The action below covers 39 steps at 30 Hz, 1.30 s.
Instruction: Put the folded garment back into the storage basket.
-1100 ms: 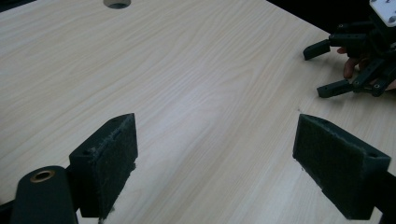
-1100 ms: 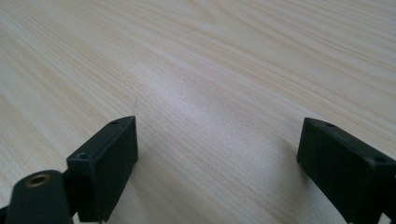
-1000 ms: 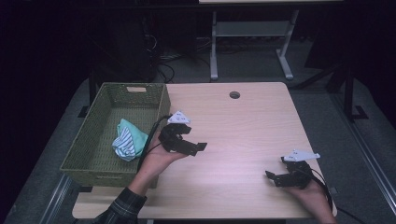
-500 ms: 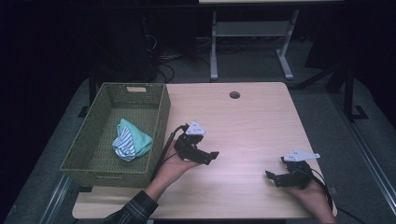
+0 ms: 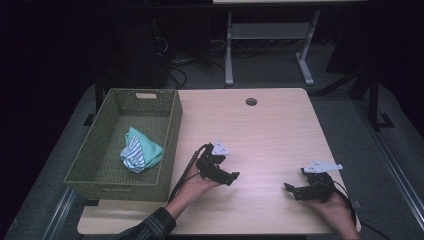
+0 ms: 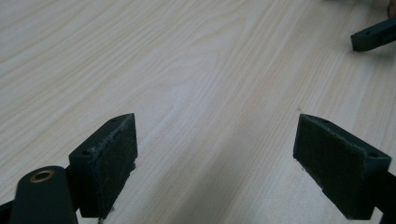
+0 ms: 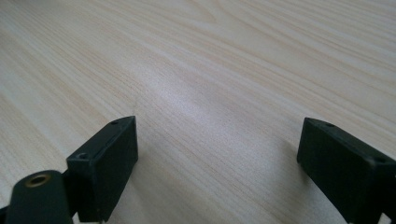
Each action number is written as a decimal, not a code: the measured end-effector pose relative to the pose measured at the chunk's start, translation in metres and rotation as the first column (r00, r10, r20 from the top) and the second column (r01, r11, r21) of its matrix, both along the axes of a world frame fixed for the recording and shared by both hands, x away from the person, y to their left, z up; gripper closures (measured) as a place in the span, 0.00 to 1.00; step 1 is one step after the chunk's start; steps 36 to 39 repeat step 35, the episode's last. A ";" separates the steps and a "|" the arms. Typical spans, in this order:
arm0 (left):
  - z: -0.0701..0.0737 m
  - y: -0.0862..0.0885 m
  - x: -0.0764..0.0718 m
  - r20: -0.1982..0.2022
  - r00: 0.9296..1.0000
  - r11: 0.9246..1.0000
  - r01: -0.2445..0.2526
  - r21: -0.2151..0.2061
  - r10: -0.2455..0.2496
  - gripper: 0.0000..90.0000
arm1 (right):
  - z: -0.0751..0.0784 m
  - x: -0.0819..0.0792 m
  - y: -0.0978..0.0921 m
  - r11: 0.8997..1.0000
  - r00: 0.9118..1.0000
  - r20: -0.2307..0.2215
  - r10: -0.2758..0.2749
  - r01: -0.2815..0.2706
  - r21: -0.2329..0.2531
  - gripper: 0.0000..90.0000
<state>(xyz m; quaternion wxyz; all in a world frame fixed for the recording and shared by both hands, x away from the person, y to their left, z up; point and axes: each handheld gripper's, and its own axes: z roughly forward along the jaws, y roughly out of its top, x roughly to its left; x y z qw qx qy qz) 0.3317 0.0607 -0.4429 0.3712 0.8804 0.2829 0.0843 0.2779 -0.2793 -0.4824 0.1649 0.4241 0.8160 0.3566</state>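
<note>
1. The left gripper (image 5: 227, 176) sits low in the middle of the high view, jaws spread wide with nothing between them, just bare wooden table (image 5: 270, 130) under it.
2. The right gripper (image 5: 291, 190) rests at the lower right, also wide open and empty.
3. The striped and mint-green cloth bundle (image 5: 140, 151) lies inside the green woven basket (image 5: 171, 131) at the left of the frame, well apart from both tools.
4. Looks like the drop-off step is done and both hands are parked.
5. Next move probably just calls for setting the grippers down, or reaching for a new item if one turns up.
</note>
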 end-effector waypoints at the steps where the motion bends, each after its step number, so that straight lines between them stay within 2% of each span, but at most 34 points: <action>1: -0.002 0.000 0.000 -0.003 1.000 1.000 -0.003 0.001 0.003 0.14 | 0.000 0.000 0.000 1.000 1.000 0.000 0.001 -0.001 0.000 0.13; 12: -0.025 -0.003 0.004 -0.025 1.000 0.998 -0.011 0.067 0.013 0.14 | 0.000 0.000 0.000 1.000 1.000 0.000 0.000 0.000 0.000 0.13; 18: -0.029 -0.002 0.002 0.020 1.000 0.996 -0.007 0.087 0.005 0.14 | 0.000 0.000 0.000 1.000 1.000 0.001 0.000 0.000 0.000 0.13; 22: -0.031 0.000 0.001 0.035 0.999 0.998 -0.008 0.064 0.006 0.13 | 0.000 0.000 0.000 1.000 1.000 0.000 0.001 -0.001 -0.001 0.13; 26: -0.036 0.005 -0.002 0.064 0.998 1.000 -0.004 0.017 0.003 0.13 | 0.000 0.000 0.000 1.000 1.000 0.001 0.000 0.000 0.000 0.13; 39: -0.036 0.005 -0.002 0.064 0.998 1.000 -0.006 0.017 0.005 0.13 | 0.000 0.000 0.000 1.000 1.000 0.000 0.000 0.000 0.000 0.13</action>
